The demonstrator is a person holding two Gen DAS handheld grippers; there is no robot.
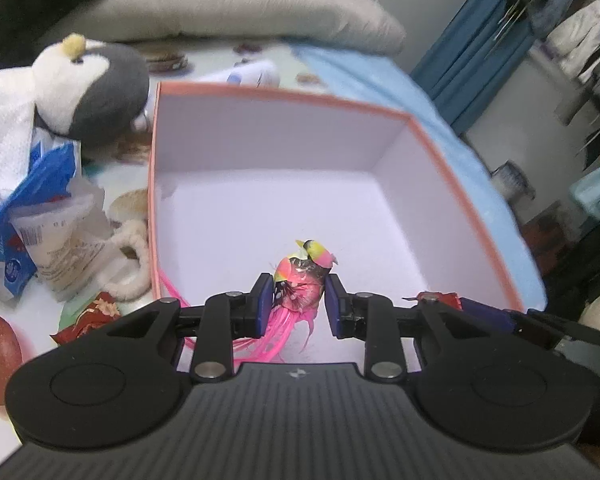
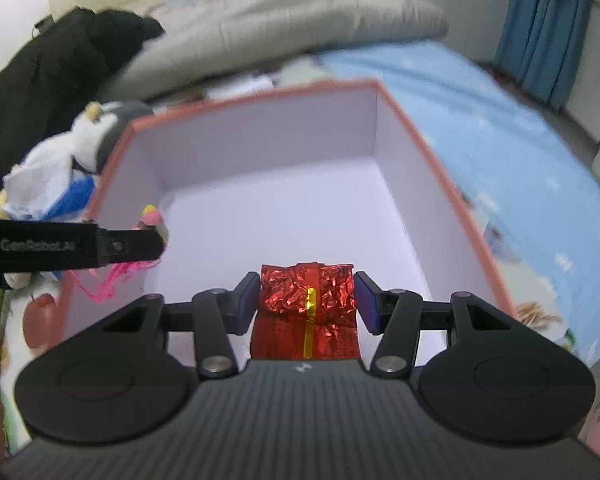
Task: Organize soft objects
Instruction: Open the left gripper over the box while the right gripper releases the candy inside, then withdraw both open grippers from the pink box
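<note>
Between the blue pads of the left gripper (image 1: 296, 300) sits a small pink feathered toy bird (image 1: 300, 280), clamped at its body, its yellow and pink head poking up at twelve o'clock and its pink tail feathers trailing down toward six. The right gripper (image 2: 306, 300) is closed on a crinkled red foil packet (image 2: 306, 312) with a yellow stripe down its middle; the left pad presses its edge, while the right pad sits just at the other edge, and whether it truly touches I cannot tell. Both grippers hang side by side over the near part of an open box (image 1: 428, 128) with a salmon rim and pale white walls, its floor bare beyond the fingers. From the right wrist view the left gripper's finger and the bird's head (image 2: 152, 216) show at nine o'clock, over the box's left wall. Outside that wall, at ten o'clock in the left wrist view, a grey and white plush penguin (image 1: 88, 84) leans on a white cloth (image 1: 4, 128), with a blue and white plastic bag (image 1: 40, 184) and a crumpled paper-like packet (image 1: 64, 240) below it at nine. A cream rope loop (image 1: 134, 256) lies against the box's left side. Far behind, at twelve, a grey pillow (image 1: 228, 4) rests on the bed, and a light blue sheet (image 2: 500, 128) spreads off to two o'clock
</note>
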